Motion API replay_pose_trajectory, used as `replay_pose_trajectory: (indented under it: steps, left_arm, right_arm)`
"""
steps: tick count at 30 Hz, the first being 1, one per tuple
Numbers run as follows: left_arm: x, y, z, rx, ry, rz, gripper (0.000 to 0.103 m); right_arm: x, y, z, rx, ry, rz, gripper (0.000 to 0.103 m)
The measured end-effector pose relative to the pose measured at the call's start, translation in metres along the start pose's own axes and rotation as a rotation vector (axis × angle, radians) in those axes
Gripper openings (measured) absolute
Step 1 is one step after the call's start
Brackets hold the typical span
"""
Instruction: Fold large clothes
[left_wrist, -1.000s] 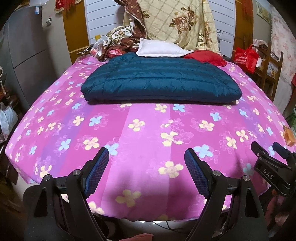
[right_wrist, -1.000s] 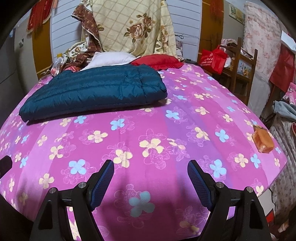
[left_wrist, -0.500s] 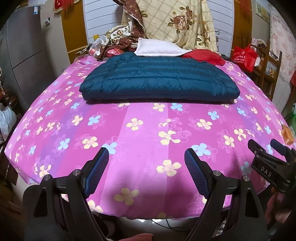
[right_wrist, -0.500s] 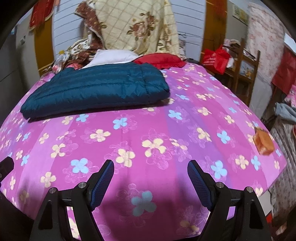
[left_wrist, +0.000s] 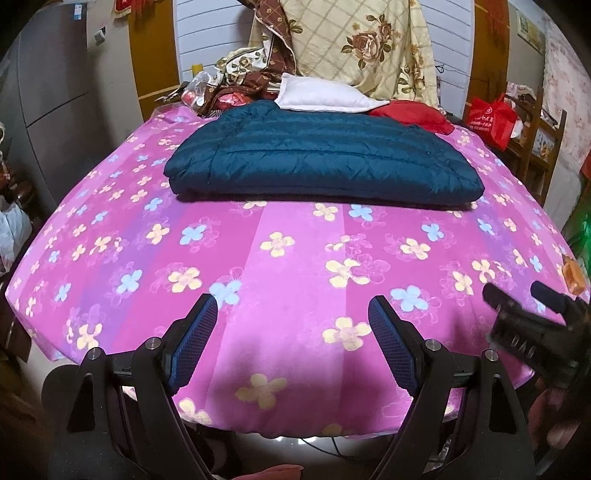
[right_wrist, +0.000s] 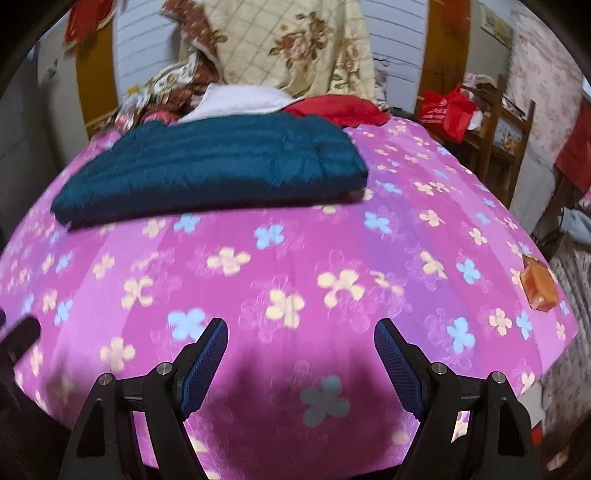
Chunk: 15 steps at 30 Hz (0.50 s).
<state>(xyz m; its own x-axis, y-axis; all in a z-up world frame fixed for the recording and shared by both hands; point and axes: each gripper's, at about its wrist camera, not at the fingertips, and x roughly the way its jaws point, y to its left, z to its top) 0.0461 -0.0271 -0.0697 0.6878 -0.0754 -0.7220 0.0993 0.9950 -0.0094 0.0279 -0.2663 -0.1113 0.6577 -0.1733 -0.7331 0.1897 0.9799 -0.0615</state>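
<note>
— Jacket, the dark teal quilted one: where does it lie?

— Folded flat on the far half of the bed, well beyond both grippers. Nearest the cameras, the left gripper and the right gripper each hover over the near edge of the pink flowered bedspread, fingers spread wide, holding nothing.

— What lies between them and it?

— Only bare bedspread. An orange packet sits alone near the bed's right edge, well apart from the jacket.

— And behind the jacket?

— 1 white pillow touches its far edge, with a red cushion just beside that. A cream rose-patterned quilt hangs over the white headboard, and crumpled brown floral bedding is heaped at the far left.

— The room?

— Grey cabinets stand on the left. A wooden rack with a red bag stands on the right, close to the bed's side.
</note>
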Motion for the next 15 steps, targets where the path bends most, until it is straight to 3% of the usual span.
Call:
replay_pose_trajectory:
  steps: [6, 15]
  left_arm:
    - [0.005, -0.004, -0.002, 0.010, 0.017, 0.010, 0.084]
    - [0.011, -0.008, -0.006, 0.019, 0.047, -0.014, 0.084]
  right_arm:
    - [-0.007, -0.001, -0.001, -0.005, -0.042, -0.023, 0.080]
    - [-0.004, -0.002, -0.004, -0.001, -0.036, -0.025, 0.080]
